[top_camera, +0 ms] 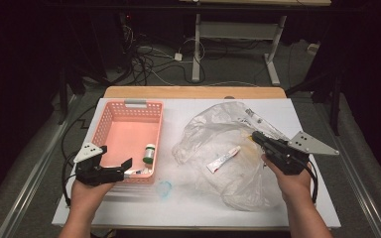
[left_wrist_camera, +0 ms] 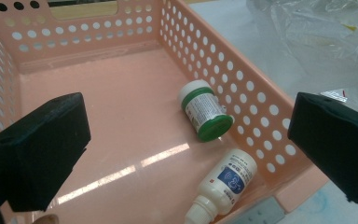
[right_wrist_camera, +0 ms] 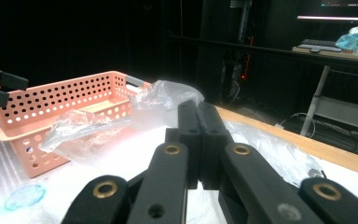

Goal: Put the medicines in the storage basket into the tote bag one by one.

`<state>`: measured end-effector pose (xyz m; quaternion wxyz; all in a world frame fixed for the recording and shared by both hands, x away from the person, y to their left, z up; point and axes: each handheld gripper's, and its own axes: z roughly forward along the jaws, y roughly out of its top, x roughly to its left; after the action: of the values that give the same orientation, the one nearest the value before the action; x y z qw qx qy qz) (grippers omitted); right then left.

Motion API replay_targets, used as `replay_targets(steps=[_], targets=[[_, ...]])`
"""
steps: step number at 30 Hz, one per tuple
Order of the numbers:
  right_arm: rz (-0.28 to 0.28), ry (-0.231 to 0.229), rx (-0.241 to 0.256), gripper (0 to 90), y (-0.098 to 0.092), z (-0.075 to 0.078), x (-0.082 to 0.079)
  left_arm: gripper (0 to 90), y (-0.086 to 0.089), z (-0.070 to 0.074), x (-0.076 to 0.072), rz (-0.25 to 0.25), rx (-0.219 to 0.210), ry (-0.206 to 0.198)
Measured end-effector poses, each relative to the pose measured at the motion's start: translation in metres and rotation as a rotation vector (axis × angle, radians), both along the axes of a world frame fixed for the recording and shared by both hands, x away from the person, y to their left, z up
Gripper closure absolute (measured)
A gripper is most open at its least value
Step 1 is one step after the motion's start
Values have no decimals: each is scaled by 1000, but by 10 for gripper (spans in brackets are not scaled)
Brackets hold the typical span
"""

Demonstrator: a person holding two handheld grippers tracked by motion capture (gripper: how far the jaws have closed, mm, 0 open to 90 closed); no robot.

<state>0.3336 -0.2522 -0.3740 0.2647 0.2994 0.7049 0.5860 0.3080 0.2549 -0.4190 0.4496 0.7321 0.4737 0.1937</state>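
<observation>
The left gripper (top_camera: 121, 167) is held over the near corner of the pink basket (top_camera: 110, 119), its jaws spread wide with nothing between them. Just beyond, a white dropper bottle (left_wrist_camera: 223, 184) and a green-capped jar (left_wrist_camera: 204, 112) are seen lying on the basket floor by the right wall. Farther right, the right gripper (top_camera: 256, 136) is kept with jaws pressed together over the clear plastic bag (top_camera: 213, 124), in which a small tube (top_camera: 223, 159) is seen lying.

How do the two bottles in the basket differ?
The green-capped jar is short and squat; the white bottle is slimmer, with a narrow nozzle and blue label. The jar lies farther in; the bottle lies in the near corner. Both lie on their sides by the same basket wall.
</observation>
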Motion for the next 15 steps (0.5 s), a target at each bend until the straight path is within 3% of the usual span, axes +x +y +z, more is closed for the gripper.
replay_targets(steps=[15], targets=[[2,4,-2,900,-1,-1,0,0,-15,15,14,-19,-20,4]])
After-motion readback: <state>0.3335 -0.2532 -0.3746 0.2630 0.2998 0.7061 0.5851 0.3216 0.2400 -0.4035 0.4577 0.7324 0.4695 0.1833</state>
